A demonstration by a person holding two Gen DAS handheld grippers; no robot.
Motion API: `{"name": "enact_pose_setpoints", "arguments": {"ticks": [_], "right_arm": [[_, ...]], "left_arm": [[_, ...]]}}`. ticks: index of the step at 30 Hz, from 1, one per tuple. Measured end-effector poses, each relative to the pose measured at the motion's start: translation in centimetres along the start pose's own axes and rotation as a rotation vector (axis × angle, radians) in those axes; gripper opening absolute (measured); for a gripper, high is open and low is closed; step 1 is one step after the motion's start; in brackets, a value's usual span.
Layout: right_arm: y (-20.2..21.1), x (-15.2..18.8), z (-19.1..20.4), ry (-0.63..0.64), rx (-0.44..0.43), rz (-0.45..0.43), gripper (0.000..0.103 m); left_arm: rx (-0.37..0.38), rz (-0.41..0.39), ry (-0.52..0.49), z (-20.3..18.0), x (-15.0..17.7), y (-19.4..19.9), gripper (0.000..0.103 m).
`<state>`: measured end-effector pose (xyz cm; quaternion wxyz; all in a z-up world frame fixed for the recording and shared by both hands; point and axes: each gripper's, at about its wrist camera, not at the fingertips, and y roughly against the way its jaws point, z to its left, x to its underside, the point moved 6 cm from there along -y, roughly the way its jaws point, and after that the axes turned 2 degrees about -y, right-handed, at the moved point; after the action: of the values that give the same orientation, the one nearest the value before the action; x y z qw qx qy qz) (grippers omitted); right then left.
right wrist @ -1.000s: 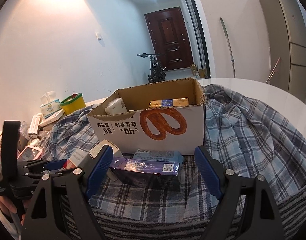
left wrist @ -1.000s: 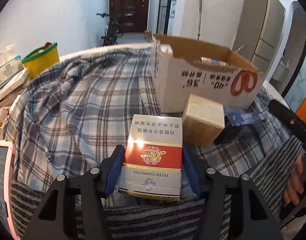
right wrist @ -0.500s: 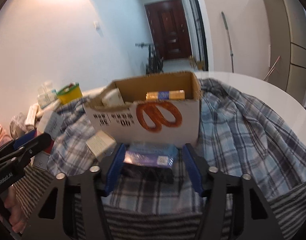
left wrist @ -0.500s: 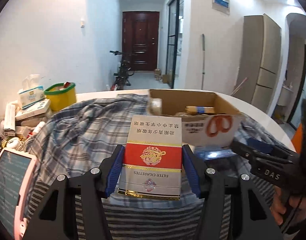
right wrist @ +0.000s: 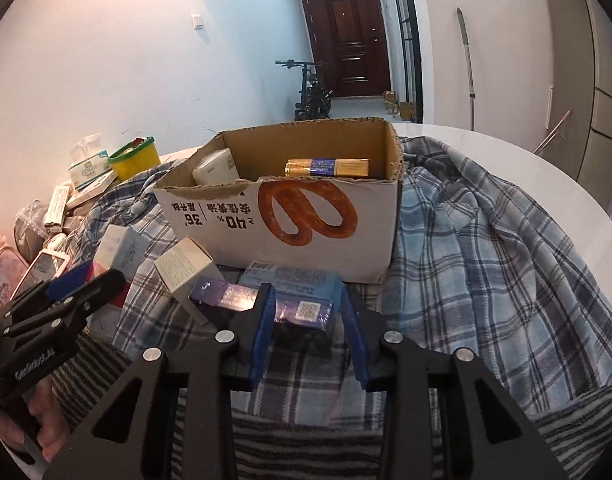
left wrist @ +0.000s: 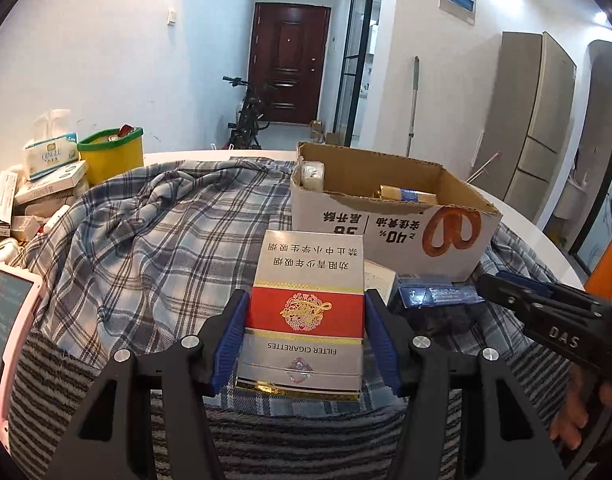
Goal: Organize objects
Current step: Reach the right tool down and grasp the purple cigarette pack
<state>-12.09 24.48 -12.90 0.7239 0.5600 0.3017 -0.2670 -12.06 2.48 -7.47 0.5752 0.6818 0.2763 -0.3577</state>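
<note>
My left gripper (left wrist: 306,300) is shut on a red, white and silver cigarette pack (left wrist: 306,264), held upright above the plaid cloth in front of the cardboard box (left wrist: 386,224). In the right wrist view my right gripper (right wrist: 306,296) straddles the right end of a dark purple box (right wrist: 225,296) that lies on a pale blue packet (right wrist: 289,278). Its jaws are closing, and a small gap still shows at the right pad. The cardboard box (right wrist: 306,216) holds a gold and blue pack and a white item. A beige carton (right wrist: 185,268) lies just left of the purple box.
A plaid cloth (right wrist: 486,248) covers the round white table (right wrist: 546,168). A yellow tub (left wrist: 111,156), tissue boxes (left wrist: 49,152) and small cartons crowd the left side. A pink-edged tablet (left wrist: 5,320) lies at the near left. A hand holds each gripper handle.
The left gripper rose with the cigarette pack and now looks more level at the room. The right jaws narrowed from wide apart to close around the purple box.
</note>
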Motion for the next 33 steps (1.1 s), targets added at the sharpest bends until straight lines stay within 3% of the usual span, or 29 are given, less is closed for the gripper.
{"name": "enact_pose_setpoints", "arguments": {"ticks": [9, 18, 21, 33], "right_arm": [[-0.4, 1.0, 0.3, 0.013, 0.026, 0.039, 0.033], [-0.3, 3.7, 2.4, -0.011, -0.069, 0.143, 0.033], [-0.1, 4.1, 2.9, 0.027, -0.056, 0.147, 0.033], [-1.0, 1.9, 2.1, 0.008, -0.049, 0.126, 0.033]], "left_arm": [[0.004, -0.010, -0.020, -0.5, 0.0, 0.2, 0.060], [0.010, -0.022, -0.020, -0.5, -0.1, 0.5, 0.060], [0.010, -0.025, -0.020, -0.5, -0.1, 0.6, 0.060], [0.009, -0.030, -0.022, -0.6, -0.2, 0.7, 0.060]]}}
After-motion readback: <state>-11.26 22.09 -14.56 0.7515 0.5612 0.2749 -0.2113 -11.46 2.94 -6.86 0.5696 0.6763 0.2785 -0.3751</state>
